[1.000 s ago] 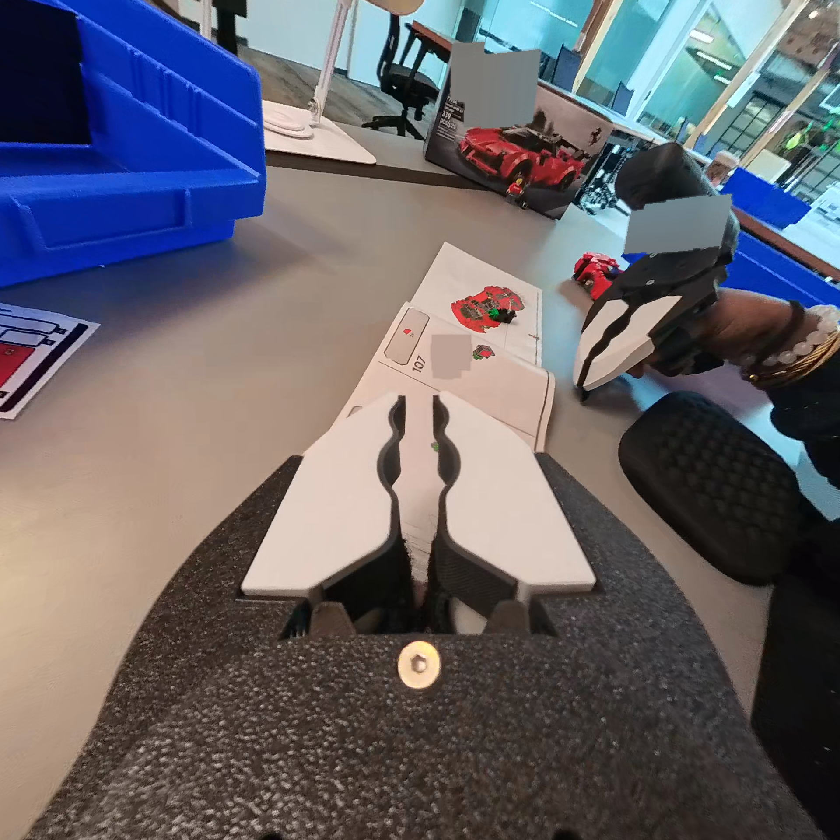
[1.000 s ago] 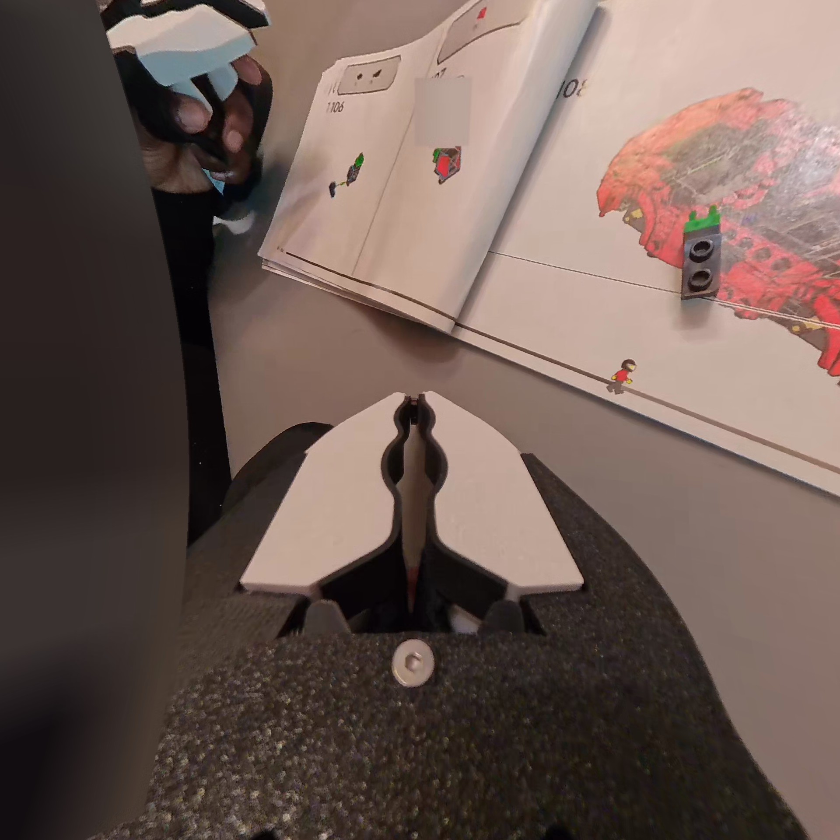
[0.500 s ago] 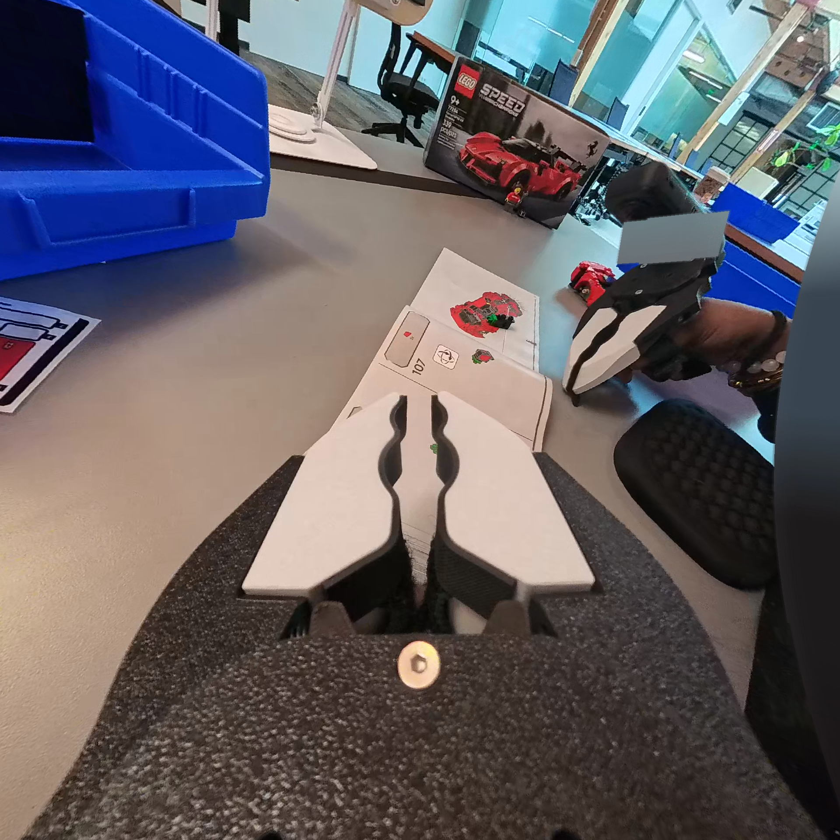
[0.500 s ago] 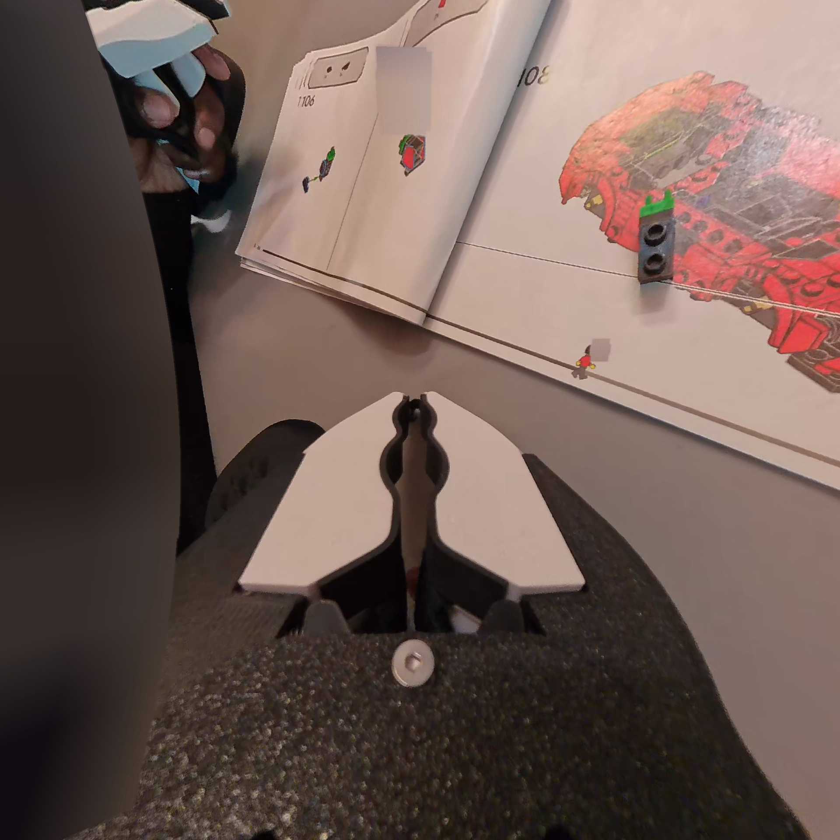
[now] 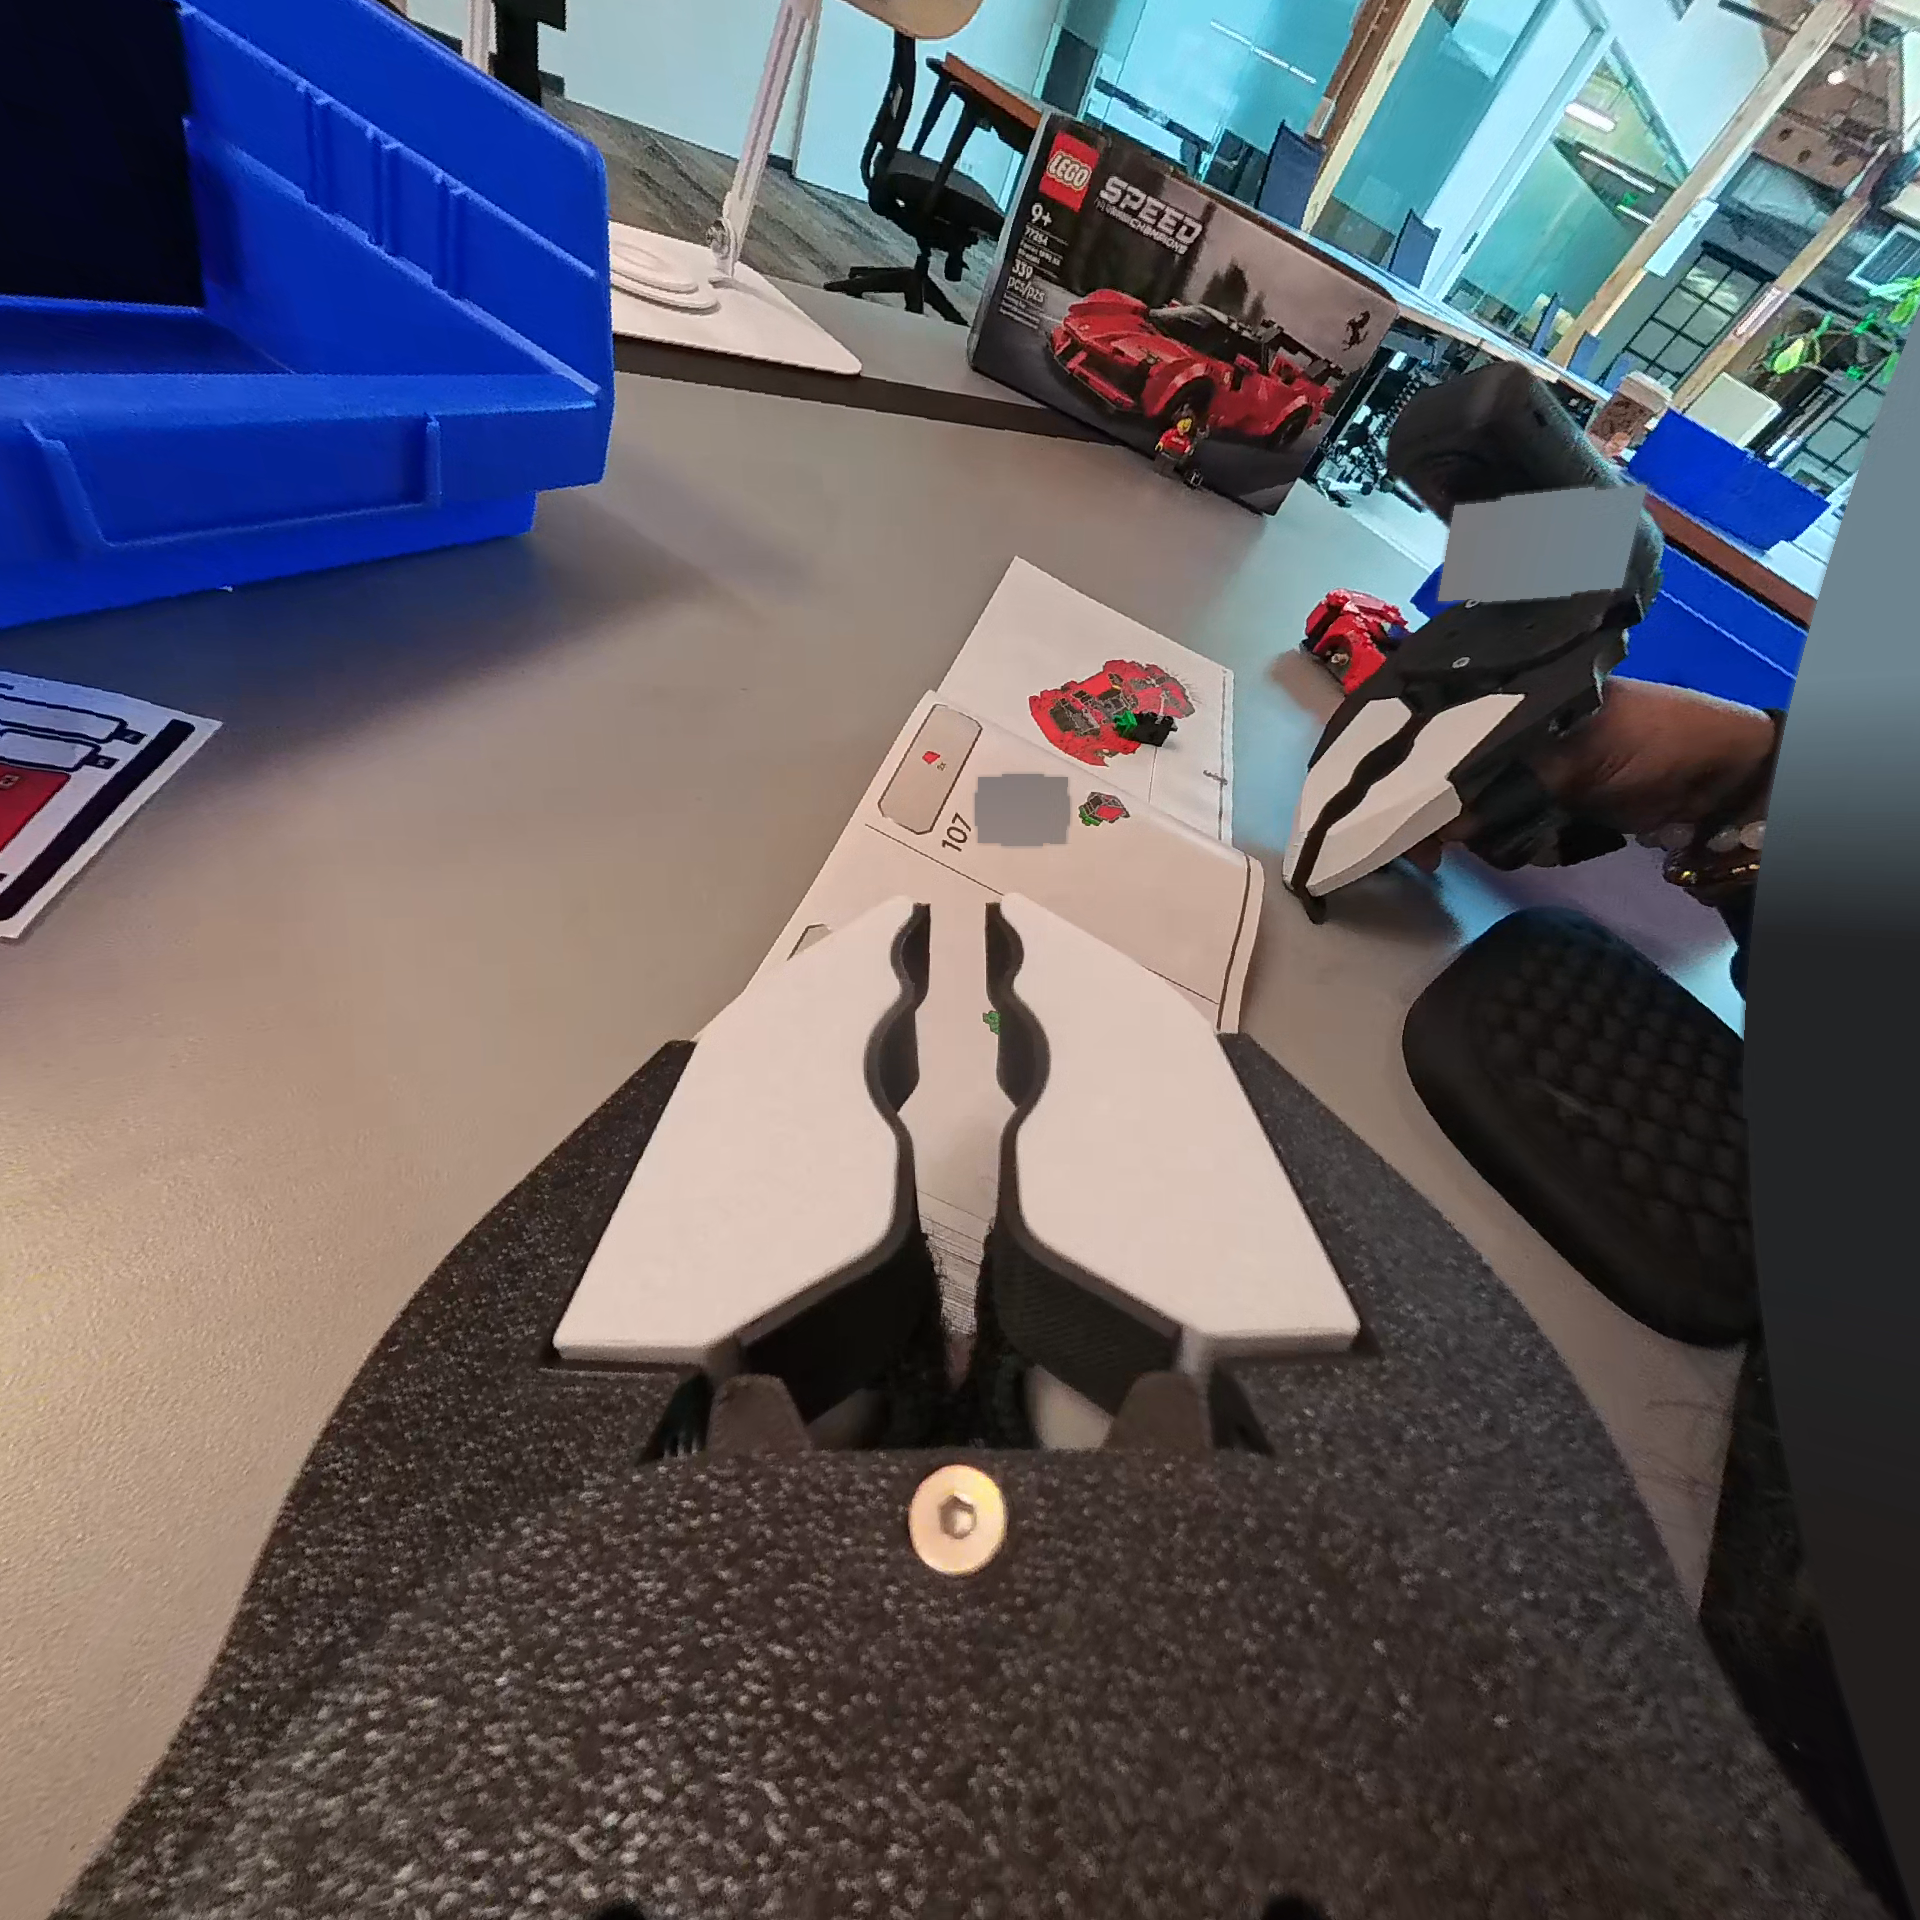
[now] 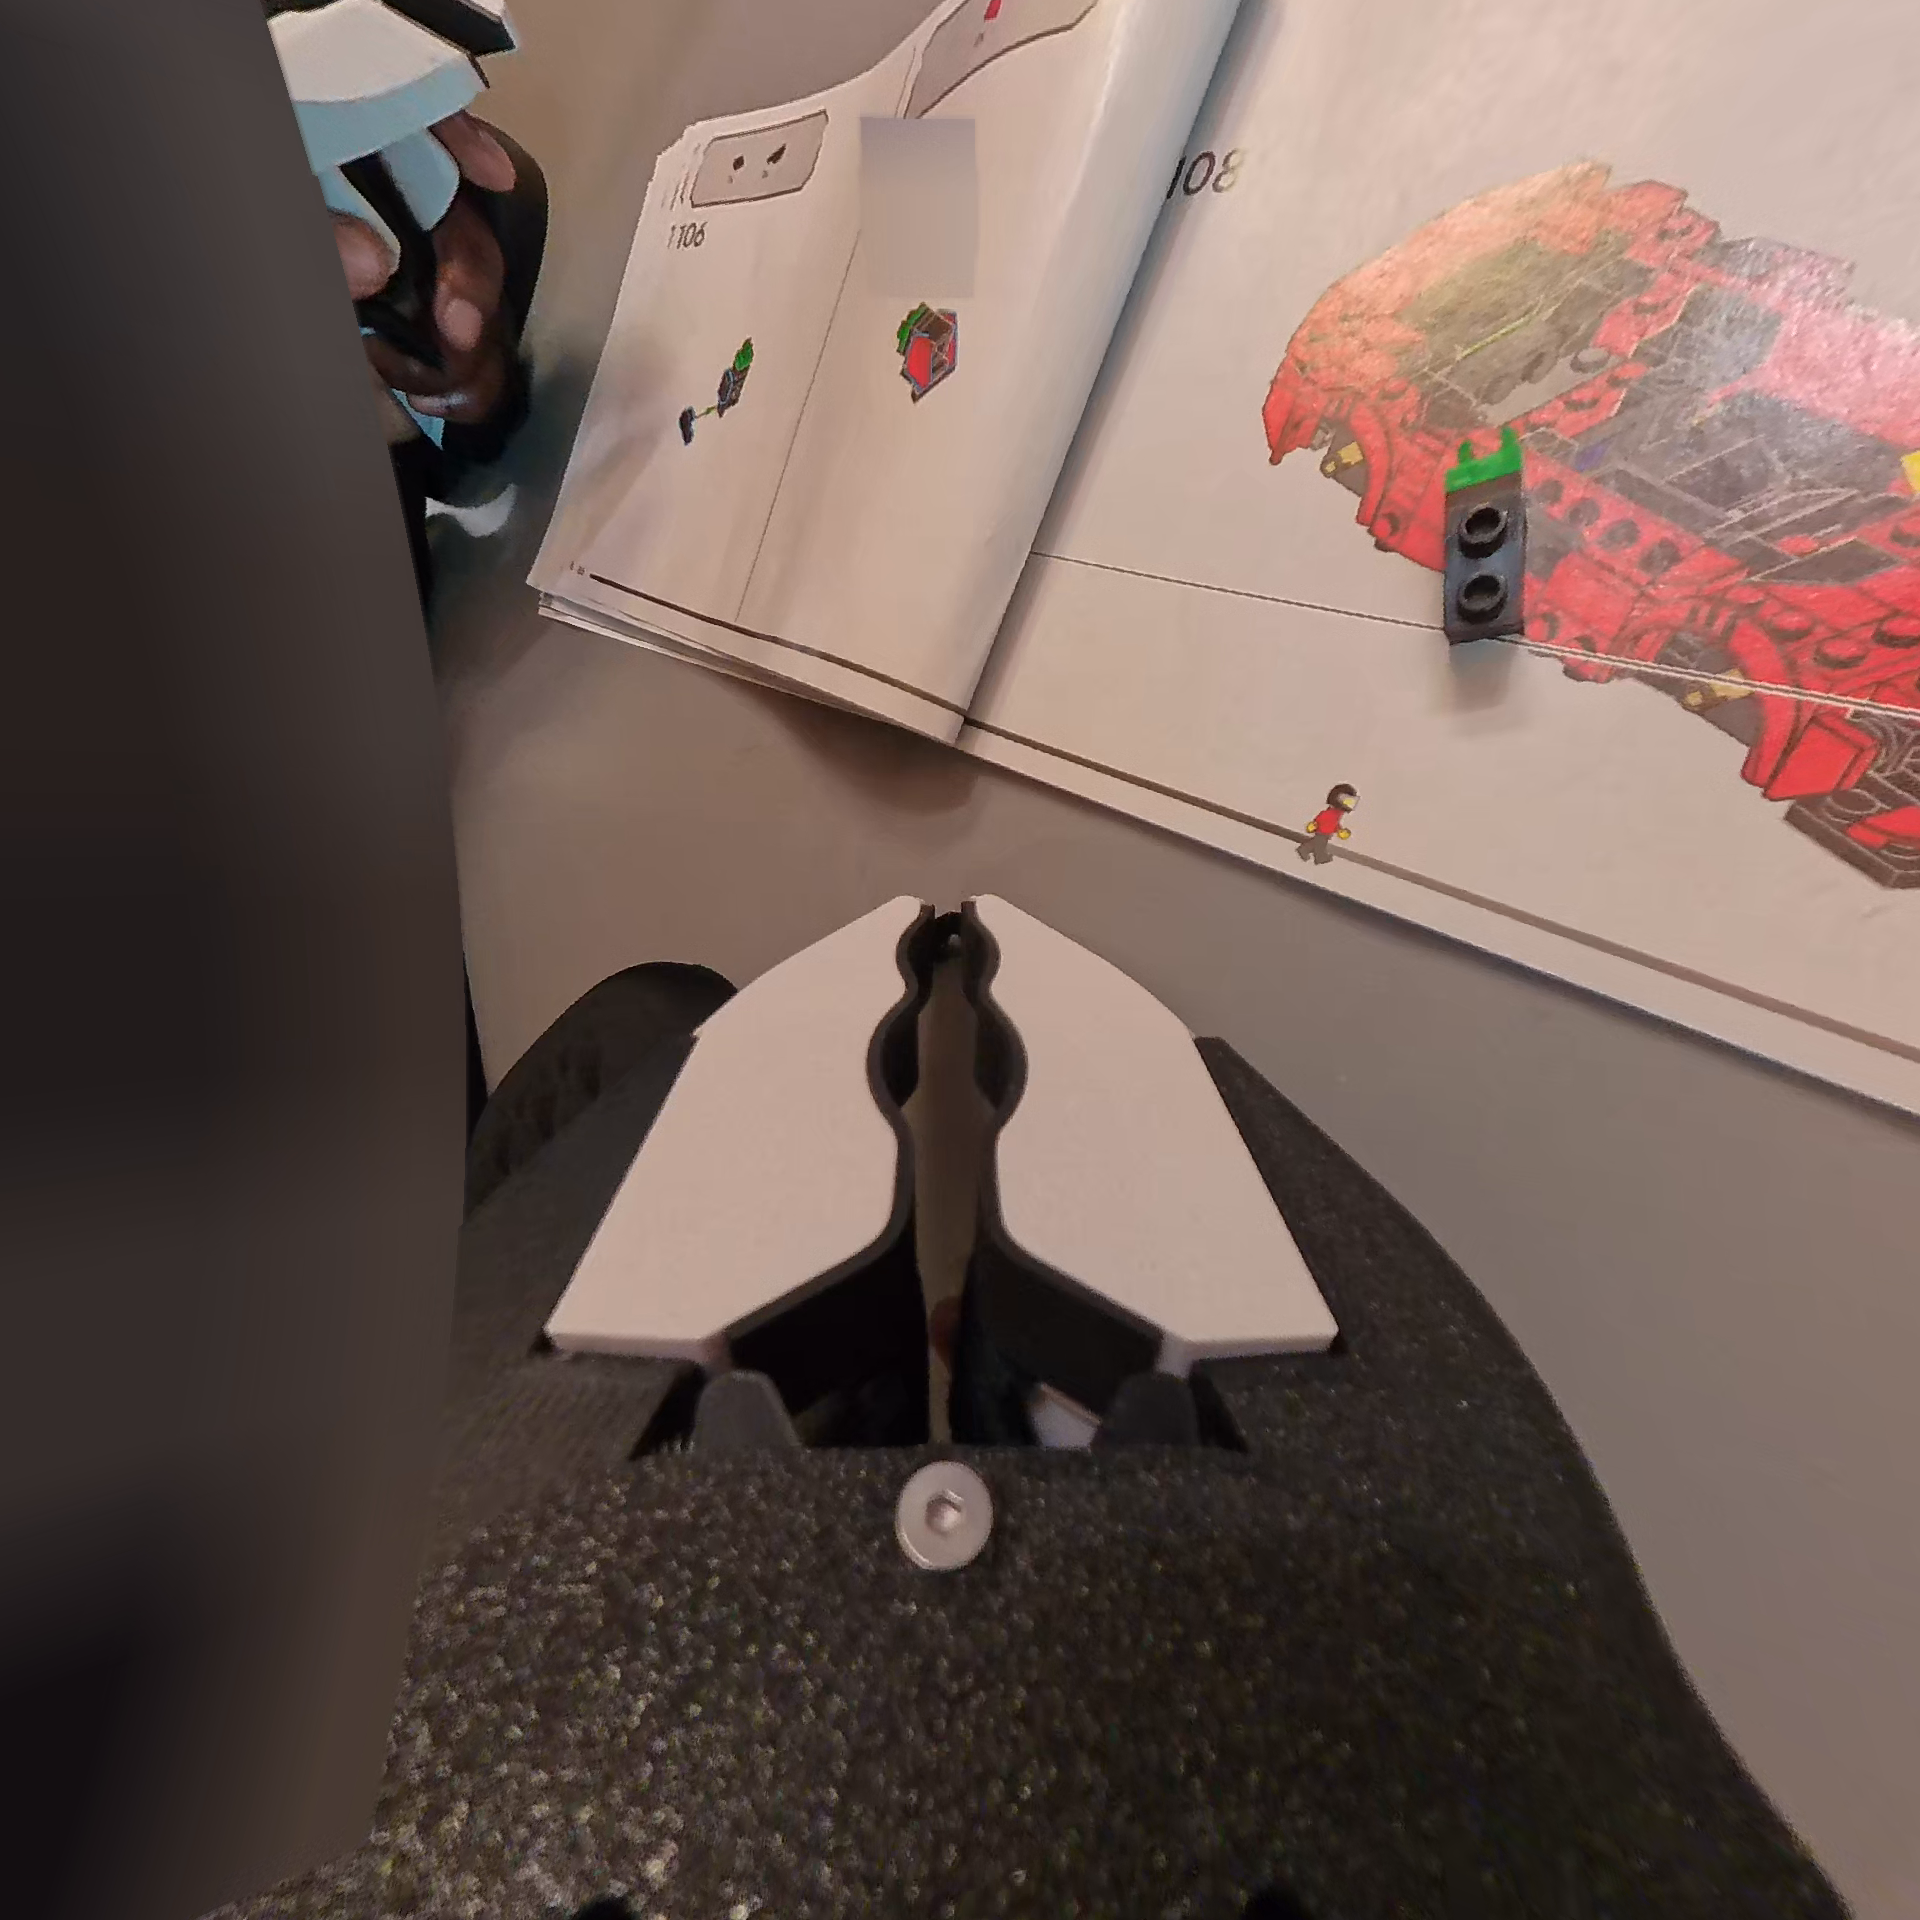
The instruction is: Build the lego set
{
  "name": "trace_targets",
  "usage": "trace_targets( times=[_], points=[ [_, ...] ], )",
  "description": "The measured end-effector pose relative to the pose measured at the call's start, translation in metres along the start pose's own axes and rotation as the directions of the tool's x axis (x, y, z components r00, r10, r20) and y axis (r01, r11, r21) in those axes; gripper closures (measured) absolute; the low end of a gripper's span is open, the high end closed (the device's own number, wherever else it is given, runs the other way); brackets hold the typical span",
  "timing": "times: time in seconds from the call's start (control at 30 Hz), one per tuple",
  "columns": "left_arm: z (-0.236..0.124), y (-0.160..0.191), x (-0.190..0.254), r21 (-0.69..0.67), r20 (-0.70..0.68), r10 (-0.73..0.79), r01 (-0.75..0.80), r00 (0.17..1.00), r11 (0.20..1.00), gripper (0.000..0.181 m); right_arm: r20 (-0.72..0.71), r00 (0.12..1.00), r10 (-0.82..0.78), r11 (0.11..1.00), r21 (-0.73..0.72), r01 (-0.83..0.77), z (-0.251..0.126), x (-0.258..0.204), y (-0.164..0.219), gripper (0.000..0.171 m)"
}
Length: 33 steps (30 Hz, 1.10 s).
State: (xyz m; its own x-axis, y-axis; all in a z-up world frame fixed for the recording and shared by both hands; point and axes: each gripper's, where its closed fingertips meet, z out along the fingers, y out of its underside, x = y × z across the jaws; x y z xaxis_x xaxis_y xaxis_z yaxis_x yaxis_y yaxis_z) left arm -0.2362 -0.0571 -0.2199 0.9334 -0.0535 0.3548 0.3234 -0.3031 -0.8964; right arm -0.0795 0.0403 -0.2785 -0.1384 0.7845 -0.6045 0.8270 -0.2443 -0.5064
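A small black two-stud plate with a green piece at one end [image 6: 1484, 561] lies on the open instruction booklet [image 6: 1195, 468], on the printed red car; it also shows in the left wrist view [image 5: 1143, 724]. My right gripper [image 6: 945, 914] hovers over the grey table just short of the booklet's edge. Its tips are nearly together with a tiny dark speck between them, and it also shows farther off in the left wrist view [image 5: 1311, 894]. My left gripper [image 5: 956, 914] is slightly open and empty over the booklet's near page [image 5: 1049, 862]. The part-built red car [image 5: 1345, 629] sits beyond the booklet.
A blue bin [image 5: 291, 343] stands at the left, with a sticker sheet [image 5: 73, 790] in front of it. The set's box [image 5: 1174, 322] stands at the back. A black textured pad [image 5: 1579, 1112] lies to the right. A hand [image 6: 447, 312] holds the left gripper. There is about 20 cm between the tips of the two grippers.
The right gripper has drifted slightly to the right along the booklet's edge, staying shut. The left gripper has hardly moved.
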Motion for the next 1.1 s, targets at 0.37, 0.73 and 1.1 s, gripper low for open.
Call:
trace_targets(
  times=[0.37,0.73,1.1],
  points=[
    [0.001,0.001,0.0,-0.004,-0.004,-0.002,0.002,1.0,1.0,0.172,-0.112,0.98,-0.167,0.985,-0.067,0.16,-0.002,0.002,0.002,0.164],
    [0.001,0.002,0.001,-0.012,-0.011,-0.007,0.007,1.0,1.0,0.172,-0.225,0.895,-0.384,0.922,-0.142,0.36,-0.006,0.008,0.001,0.158],
    [0.001,0.002,0.0,-0.013,-0.001,-0.014,0.014,1.0,1.0,0.172,-0.429,0.748,-0.506,0.821,0.025,0.57,-0.038,-0.007,-0.037,0.158]
  ],
)
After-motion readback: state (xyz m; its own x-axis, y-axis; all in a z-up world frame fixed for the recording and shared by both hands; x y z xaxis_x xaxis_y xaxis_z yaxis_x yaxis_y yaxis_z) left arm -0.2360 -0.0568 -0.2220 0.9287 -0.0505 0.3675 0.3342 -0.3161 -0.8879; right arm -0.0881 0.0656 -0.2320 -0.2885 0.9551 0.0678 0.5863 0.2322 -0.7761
